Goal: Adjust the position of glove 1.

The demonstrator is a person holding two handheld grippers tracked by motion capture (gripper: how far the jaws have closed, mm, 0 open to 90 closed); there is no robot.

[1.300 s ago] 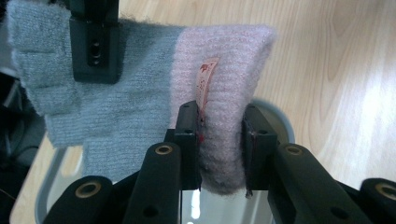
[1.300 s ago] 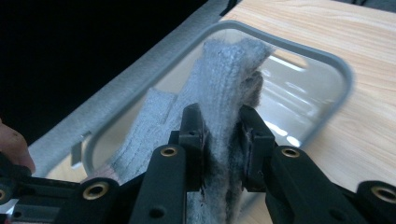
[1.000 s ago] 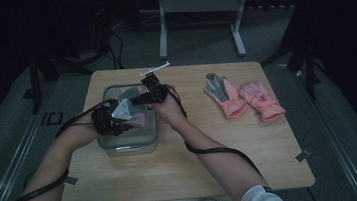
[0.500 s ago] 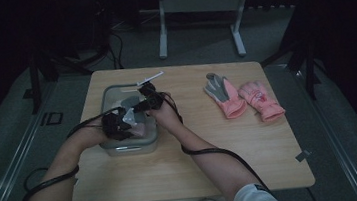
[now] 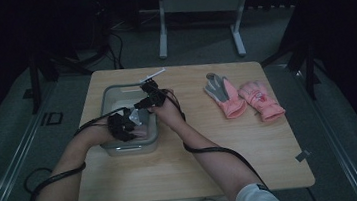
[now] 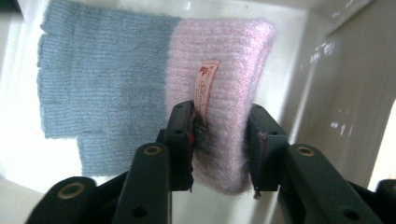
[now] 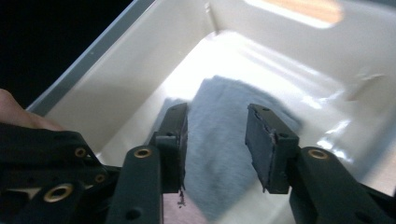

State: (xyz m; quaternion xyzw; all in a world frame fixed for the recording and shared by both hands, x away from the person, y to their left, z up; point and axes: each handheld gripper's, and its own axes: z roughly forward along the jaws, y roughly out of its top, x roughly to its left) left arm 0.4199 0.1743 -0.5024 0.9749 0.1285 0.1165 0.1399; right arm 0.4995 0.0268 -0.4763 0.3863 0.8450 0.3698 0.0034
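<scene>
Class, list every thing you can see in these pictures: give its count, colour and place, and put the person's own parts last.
Knit glove: one, grey and pink, lying flat in the bin.
Bin: one, grey-rimmed, pale inside, left part of the table.
Gloves: two, pink, one with a grey palm, right part of the table.
Table: one, light wood, centre.
Frame: one, pale metal, floor behind the table.
Left gripper: one, black, jaws astride the pink cuff, just been opening.
Right gripper: one, black, jaws over the grey end, just been opening.
</scene>
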